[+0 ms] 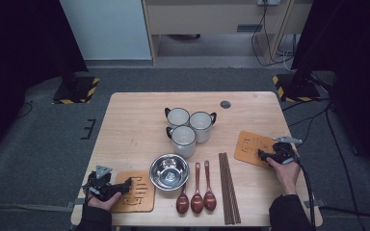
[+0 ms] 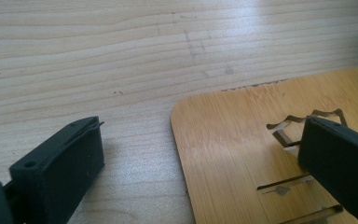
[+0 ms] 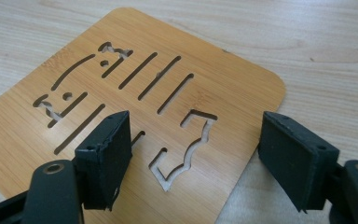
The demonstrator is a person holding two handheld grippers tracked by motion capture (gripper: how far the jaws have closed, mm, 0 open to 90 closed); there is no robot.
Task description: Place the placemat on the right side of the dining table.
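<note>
place: lab/studio | evid: black curtains (image 1: 14,43), hazard-taped stand bases (image 1: 77,90), floor cables (image 1: 270,43)

Two flat bamboo mats with rounded corners and cut-out slots lie on the table. The left mat (image 1: 136,191) lies at the near edge, beside a steel bowl. The right mat (image 1: 251,147) lies angled, apparently flat, toward the right edge.

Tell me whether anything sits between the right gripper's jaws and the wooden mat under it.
Nothing visible does. The right gripper stands open over a corner of the wooden mat, and only bare mat and table show between its jaws.
</note>
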